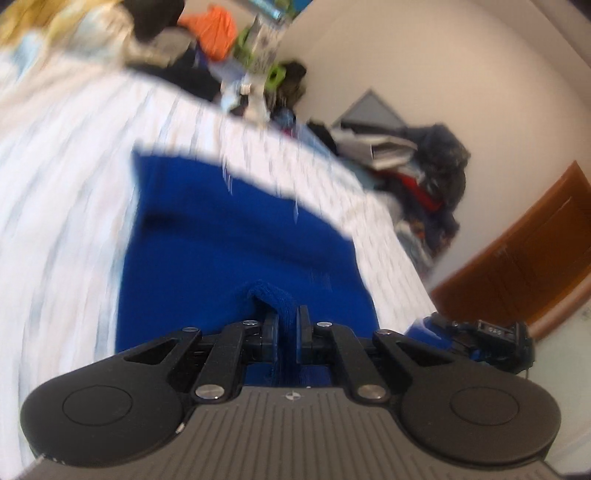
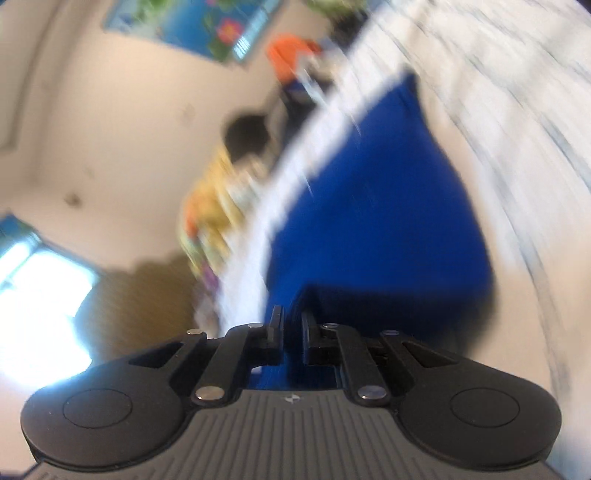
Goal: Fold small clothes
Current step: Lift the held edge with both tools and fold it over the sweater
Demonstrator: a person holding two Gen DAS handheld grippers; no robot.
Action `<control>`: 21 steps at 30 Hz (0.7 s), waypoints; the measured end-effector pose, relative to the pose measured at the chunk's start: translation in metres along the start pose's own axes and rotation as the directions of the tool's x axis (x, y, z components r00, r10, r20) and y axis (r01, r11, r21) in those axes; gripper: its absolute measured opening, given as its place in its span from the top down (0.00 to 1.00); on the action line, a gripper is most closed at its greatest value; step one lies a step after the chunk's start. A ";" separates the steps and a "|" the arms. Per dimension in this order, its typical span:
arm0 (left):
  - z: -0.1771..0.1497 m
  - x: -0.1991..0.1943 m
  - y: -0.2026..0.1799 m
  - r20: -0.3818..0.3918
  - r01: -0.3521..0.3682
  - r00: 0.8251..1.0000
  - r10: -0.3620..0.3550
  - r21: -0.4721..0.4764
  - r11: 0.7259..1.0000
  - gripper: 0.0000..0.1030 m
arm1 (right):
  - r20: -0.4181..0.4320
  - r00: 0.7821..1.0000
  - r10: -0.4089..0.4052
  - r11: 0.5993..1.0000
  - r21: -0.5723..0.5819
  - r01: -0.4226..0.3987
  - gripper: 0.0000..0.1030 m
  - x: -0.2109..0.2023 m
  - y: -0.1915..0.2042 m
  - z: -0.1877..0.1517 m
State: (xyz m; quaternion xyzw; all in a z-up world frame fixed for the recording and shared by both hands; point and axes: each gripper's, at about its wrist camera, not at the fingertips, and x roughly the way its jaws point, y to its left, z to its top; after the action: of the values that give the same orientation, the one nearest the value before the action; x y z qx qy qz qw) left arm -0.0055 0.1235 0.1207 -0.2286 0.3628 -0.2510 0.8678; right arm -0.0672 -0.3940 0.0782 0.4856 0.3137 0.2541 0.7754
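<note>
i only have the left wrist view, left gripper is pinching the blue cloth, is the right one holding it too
Observer: Yes. In the right wrist view the right gripper is shut on an edge of the same blue cloth.
Operator: does the cloth reach the bed edge on that side
Observer: Not quite. A strip of white sheet shows between the cloth and the edge.
Operator: anything beyond that edge
Observer: A bright window low on the left and a blue poster on the wall above, both blurred.
</note>
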 end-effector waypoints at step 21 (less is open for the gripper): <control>0.083 0.154 0.015 0.214 -0.406 0.913 0.348 0.377 0.833 0.12 | -0.185 0.905 -0.383 0.857 -0.437 0.273 0.41 0.170 -0.004 0.073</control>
State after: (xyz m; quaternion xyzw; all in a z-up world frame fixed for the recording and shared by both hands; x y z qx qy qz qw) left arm 0.1543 0.0604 0.0855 0.0200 0.2790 -0.1298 0.9513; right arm 0.1014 -0.3200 0.0575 0.2166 0.4345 0.2385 0.8410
